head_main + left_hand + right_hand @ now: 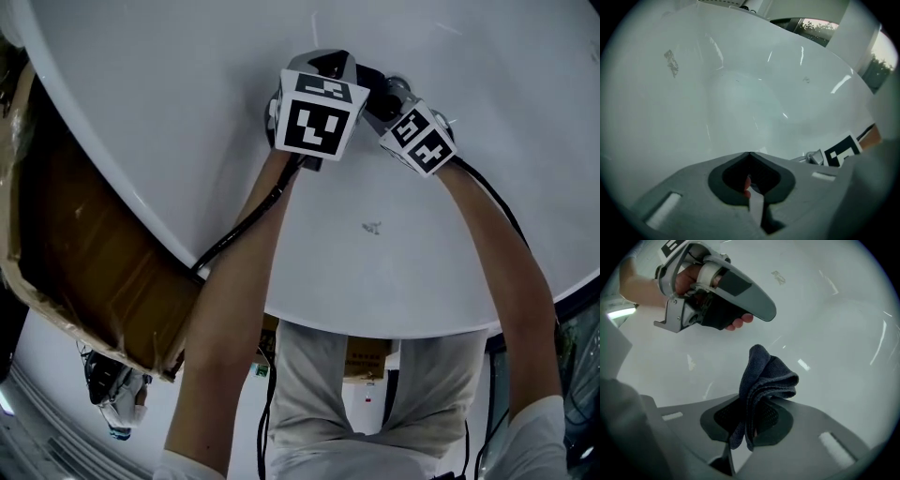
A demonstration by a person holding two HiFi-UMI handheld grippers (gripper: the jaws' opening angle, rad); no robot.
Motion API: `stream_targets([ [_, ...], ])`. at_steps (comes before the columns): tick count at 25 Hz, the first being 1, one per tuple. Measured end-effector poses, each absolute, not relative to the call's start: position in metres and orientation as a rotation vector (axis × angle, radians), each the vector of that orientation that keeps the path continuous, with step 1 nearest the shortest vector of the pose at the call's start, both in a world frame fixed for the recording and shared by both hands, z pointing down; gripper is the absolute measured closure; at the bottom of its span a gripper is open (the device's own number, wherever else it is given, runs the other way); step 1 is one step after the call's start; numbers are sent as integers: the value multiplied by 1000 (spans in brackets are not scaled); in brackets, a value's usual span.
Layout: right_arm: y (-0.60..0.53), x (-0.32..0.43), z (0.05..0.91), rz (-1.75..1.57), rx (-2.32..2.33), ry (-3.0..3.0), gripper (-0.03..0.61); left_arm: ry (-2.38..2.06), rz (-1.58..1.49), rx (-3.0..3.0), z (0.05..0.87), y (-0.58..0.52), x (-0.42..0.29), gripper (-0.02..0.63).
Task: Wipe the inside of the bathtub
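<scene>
The white bathtub (187, 112) fills the head view, and both of my arms reach down into it. In the right gripper view, a folded dark blue cloth (769, 376) is held in my right gripper (751, 398), which is shut on it; the cloth sticks up above the jaw tips, just off the tub wall (834, 333). My left gripper (749, 153) is shut with nothing between its jaws and points at the tub's curved inner wall (740, 93). In the head view the two grippers are side by side, left gripper (317, 105) and right gripper (420, 136). The cloth is hidden there.
A small grey scuff mark (372, 227) sits on the tub surface near my arms. A brown cardboard sheet (84, 253) lies along the tub's left rim. Windows (820, 30) show beyond the far rim in the left gripper view.
</scene>
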State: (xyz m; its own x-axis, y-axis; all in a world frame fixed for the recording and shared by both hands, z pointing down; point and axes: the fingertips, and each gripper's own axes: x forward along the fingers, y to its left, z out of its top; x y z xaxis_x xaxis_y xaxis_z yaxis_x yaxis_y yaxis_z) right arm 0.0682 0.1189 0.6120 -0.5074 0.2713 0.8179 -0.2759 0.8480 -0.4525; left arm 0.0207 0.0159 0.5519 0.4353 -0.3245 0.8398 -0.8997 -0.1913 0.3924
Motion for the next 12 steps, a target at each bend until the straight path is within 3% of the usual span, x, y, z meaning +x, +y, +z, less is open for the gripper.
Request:
stream_targets([
  [12,126,71,640,651,20,-1952,523,-999,828,1779,566,23,35,614],
])
